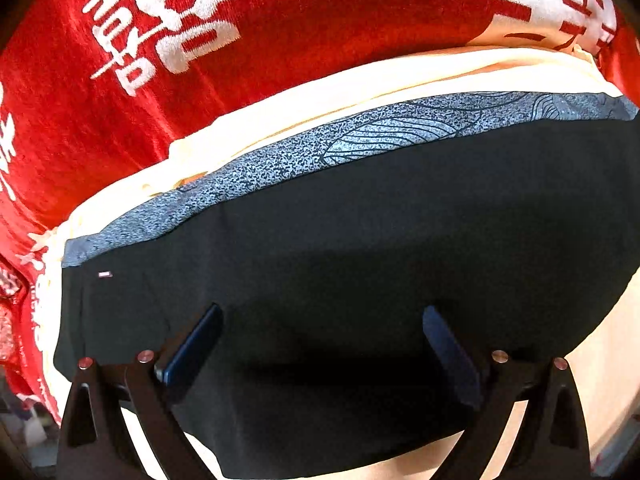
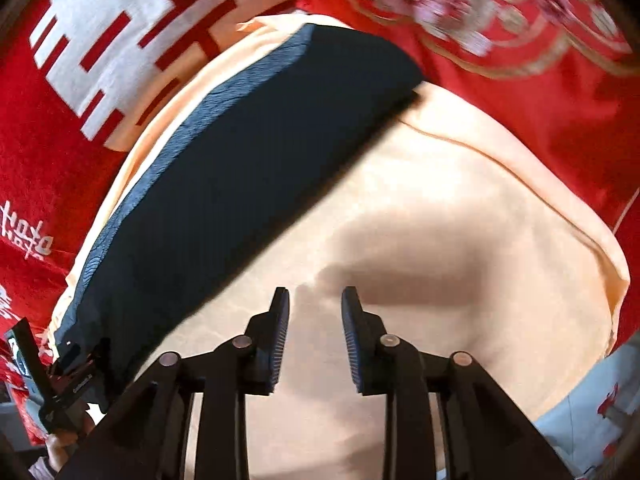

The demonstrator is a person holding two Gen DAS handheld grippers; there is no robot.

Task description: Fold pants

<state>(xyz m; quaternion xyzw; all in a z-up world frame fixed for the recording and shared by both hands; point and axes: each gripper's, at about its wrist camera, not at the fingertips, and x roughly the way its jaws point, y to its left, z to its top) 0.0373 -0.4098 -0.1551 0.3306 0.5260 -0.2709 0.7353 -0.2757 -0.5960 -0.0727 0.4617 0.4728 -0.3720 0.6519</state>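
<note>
The black pants (image 1: 360, 240) lie folded, with a grey patterned band (image 1: 360, 132) along their far edge. They rest on a cream garment (image 1: 320, 92). My left gripper (image 1: 320, 320) is open just above the black fabric, its fingers wide apart and holding nothing. In the right wrist view the pants (image 2: 248, 160) run diagonally across the cream garment (image 2: 440, 220). My right gripper (image 2: 316, 304) is open with a narrower gap, hovering over the cream fabric to the right of the pants, and empty. The left gripper (image 2: 68, 364) shows at the pants' near left end.
A red cloth with white characters (image 1: 180, 40) covers the surface around the garments; it has floral gold embroidery (image 2: 480, 8) at the far right. A pale blue patch (image 2: 592, 408) shows at the near right edge.
</note>
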